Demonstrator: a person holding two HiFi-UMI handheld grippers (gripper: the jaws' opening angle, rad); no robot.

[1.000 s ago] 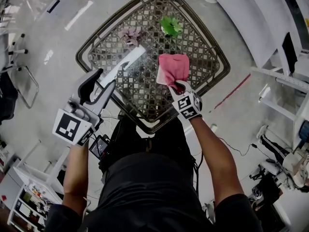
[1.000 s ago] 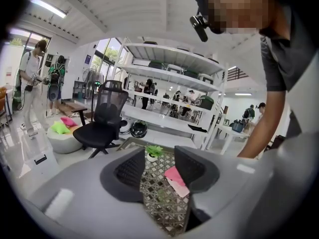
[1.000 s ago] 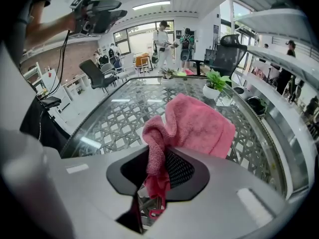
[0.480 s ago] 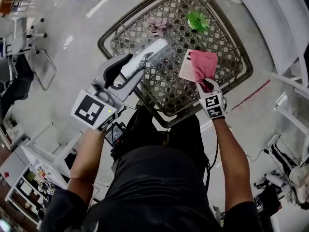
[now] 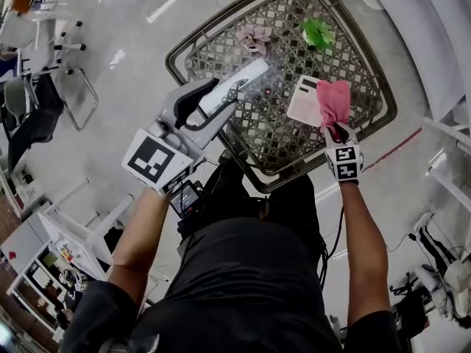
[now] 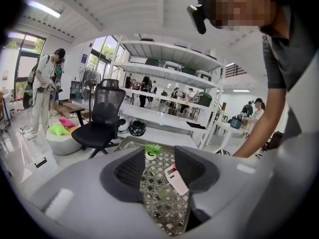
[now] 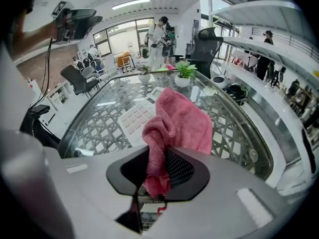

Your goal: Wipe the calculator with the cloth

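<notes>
Right claw (image 7: 158,169) clenched on cloth (image 7: 182,123), at right edge of calculator (image 5: 303,103); calculator's long axis runs away from person; left claw (image 6: 159,168) released, well left of calculator.

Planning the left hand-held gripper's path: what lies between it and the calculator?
Only bare glass tabletop between left hand-held gripper and calculator, in head view.

Counter (image 5: 257,134): calculator (image 5: 303,103) on right half; cloth (image 5: 333,101) overlapping its right edge; potted plant (image 5: 316,32) behind calculator, near far rim.
</notes>
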